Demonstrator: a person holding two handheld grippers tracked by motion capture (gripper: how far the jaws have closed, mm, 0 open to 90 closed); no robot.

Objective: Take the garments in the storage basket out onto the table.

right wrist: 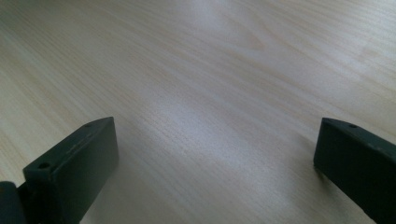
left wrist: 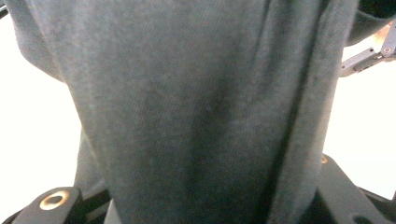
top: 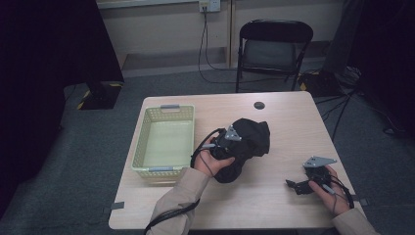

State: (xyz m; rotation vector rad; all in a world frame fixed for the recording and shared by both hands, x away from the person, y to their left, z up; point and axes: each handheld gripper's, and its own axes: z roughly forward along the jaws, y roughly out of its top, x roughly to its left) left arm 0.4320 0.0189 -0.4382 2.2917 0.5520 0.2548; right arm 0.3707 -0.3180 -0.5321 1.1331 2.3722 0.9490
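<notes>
Black cloth (top: 249, 142) sat bunched near the middle of the wooden table (top: 274, 205), just right of the yellow basket (top: 164, 169), which had nothing visible inside it. Left gripper (top: 226, 143) was pushed into the near-left side of the bundle, with the left hand (top: 211, 161) wrapped around its body and a black cable looping off toward the basket side. Left gripper view had dark grey knit fabric (left wrist: 196, 112) draped right over the jaws, folds running top to bottom, so the jaws were clenched on the cloth. In that same view the other gripper's grey metal parts (left wrist: 369, 56) peeked in at the upper right edge. Right gripper (top: 296, 186) rested low near the table's front-right corner, well apart from the cloth, held by the right hand (top: 332, 191), grey plate on top. Right gripper view had both jaws spread wide with only bare wood grain (right wrist: 210, 93) between them: released, gripping nothing. Folding chair (top: 274, 49) stood behind the table's far edge.
</notes>
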